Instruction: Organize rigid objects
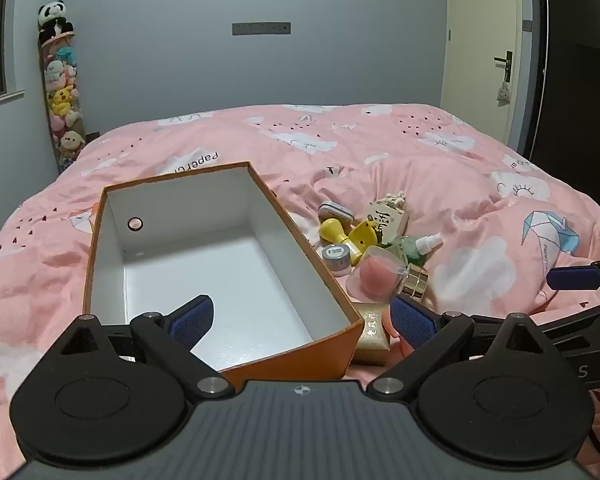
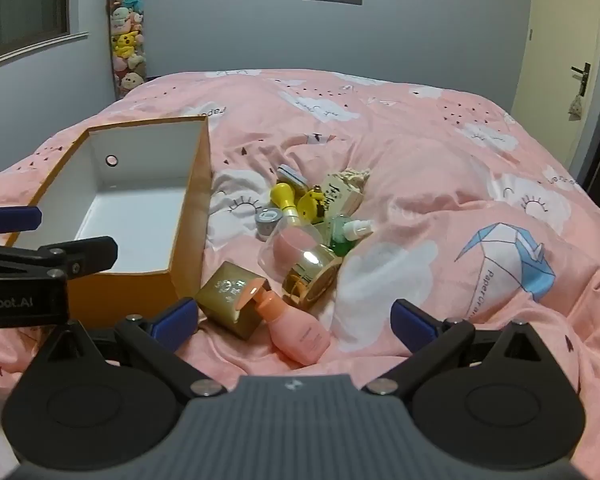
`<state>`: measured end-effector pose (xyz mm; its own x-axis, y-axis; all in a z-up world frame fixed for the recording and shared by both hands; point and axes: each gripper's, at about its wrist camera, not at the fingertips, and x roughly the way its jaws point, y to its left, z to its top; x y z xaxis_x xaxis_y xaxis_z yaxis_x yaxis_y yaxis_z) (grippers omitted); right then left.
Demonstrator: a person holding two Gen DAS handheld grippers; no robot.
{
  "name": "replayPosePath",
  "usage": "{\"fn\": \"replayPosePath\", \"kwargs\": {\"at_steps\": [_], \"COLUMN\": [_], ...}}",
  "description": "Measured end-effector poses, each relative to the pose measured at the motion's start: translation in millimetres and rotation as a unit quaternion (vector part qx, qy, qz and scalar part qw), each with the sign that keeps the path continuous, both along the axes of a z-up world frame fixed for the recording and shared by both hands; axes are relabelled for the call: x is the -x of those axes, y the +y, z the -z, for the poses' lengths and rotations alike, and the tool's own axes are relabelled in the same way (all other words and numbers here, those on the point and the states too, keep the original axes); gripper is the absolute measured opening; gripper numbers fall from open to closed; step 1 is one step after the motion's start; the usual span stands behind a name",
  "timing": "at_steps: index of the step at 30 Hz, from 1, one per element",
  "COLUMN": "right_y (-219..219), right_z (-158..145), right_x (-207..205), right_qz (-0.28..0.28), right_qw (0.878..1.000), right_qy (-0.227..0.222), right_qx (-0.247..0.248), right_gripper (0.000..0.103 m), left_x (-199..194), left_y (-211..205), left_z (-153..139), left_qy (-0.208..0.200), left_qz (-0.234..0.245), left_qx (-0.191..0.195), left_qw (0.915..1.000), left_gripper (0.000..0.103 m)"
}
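An open orange box [image 1: 100, 240] with a white, empty inside sits on the pink bed; it also shows in the right wrist view [image 2: 192, 216]. Right of it lies a pile of small items: a pink pump bottle [image 2: 296, 332], a gold box [image 2: 230, 300], a gold jar [image 2: 312, 276], a pink sponge in a clear case [image 2: 288, 244], a green spray bottle [image 2: 346, 232], yellow toys [image 2: 288, 200], a grey jar [image 2: 268, 220] and a wooden tag [image 2: 338, 196]. My left gripper [image 1: 302, 320] is open over the box's near right corner. My right gripper [image 2: 294, 320] is open, just before the pink bottle.
Pink quilt [image 2: 460, 184] covers the whole bed. A tall clear tube of plush toys [image 1: 62, 96] stands in the far left corner. A door [image 1: 480, 40] is at the far right. The left gripper's arm [image 2: 40, 276] reaches in at the left of the right wrist view.
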<state>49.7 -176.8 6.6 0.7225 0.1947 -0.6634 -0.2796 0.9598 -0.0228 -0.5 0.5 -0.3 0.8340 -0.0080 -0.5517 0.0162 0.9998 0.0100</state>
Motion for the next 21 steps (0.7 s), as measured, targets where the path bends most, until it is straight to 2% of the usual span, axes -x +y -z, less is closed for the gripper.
{"fn": "replayPosePath", "kwargs": {"at_steps": [9, 13, 21], "right_y": [2.1, -0.3, 0.8], "right_z": [2.9, -6.0, 2.5], "right_x": [-0.9, 0.3, 0.3], "right_qz": [0.004, 0.005, 0.005], "right_qw": [1.0, 1.0, 1.0], "right_qy": [0.008, 0.012, 0.012], "right_qx": [0.008, 0.011, 0.014], "right_gripper": [0.101, 0.101, 0.101], "left_x": [-1.4, -2.9, -1.6], "left_y": [-3.9, -4.1, -4.2], "left_z": [4.1, 3.4, 4.0], "left_qy": [0.01, 0.009, 0.006], "left_qz": [0.001, 0.005, 0.008], "left_qx": [0.003, 0.0, 0.0], "left_qw": [0.9999, 0.9999, 0.9999], "left_gripper": [0.103, 0.103, 0.103]}}
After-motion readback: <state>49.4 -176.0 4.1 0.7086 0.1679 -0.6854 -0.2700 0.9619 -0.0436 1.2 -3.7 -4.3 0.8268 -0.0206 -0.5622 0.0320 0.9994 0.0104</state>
